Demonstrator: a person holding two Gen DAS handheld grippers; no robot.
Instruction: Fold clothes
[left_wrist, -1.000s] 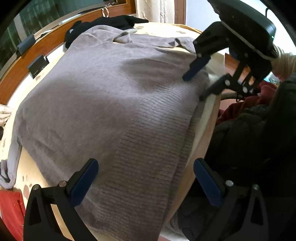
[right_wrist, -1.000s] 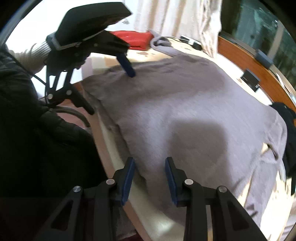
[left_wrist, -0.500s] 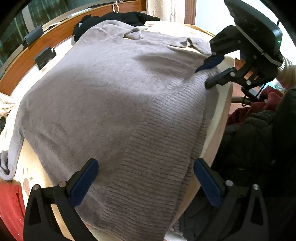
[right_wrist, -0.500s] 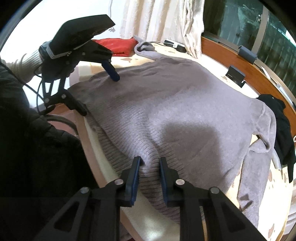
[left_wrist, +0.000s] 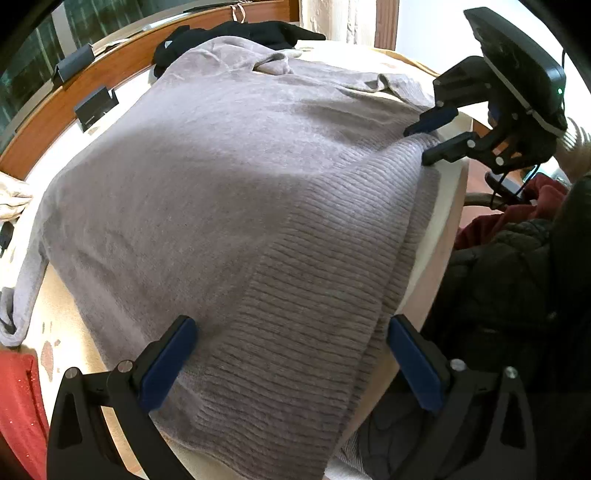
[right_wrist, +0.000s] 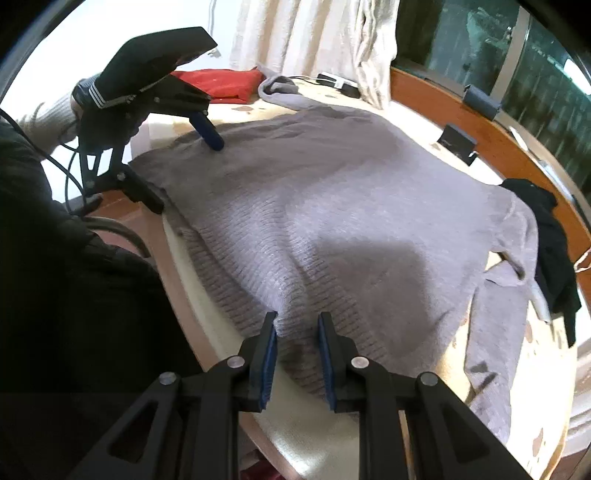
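Note:
A grey knitted sweater (left_wrist: 229, 192) lies spread flat on the table, ribbed hem at the near edge; it also shows in the right wrist view (right_wrist: 351, 221). My left gripper (left_wrist: 291, 354) is open wide, its blue pads on either side of the hem's left part, just above the cloth. It shows in the right wrist view (right_wrist: 184, 170) at the hem's far corner. My right gripper (right_wrist: 295, 350) is narrowed on a raised pinch of the ribbed hem. It shows in the left wrist view (left_wrist: 424, 142) closed on the hem's other corner.
A black garment (right_wrist: 550, 251) lies at the sweater's collar end, by the wooden rail (right_wrist: 491, 140). A red cloth (right_wrist: 218, 83) lies beyond the left gripper, also in the left wrist view (left_wrist: 18, 410). Small dark boxes (left_wrist: 94, 107) stand on the rail. The table's near edge (right_wrist: 207, 295) borders my dark jacket.
My right gripper has closed from open onto a pinch of the ribbed hem. My left gripper has stayed open and moved slightly lower over the hem.

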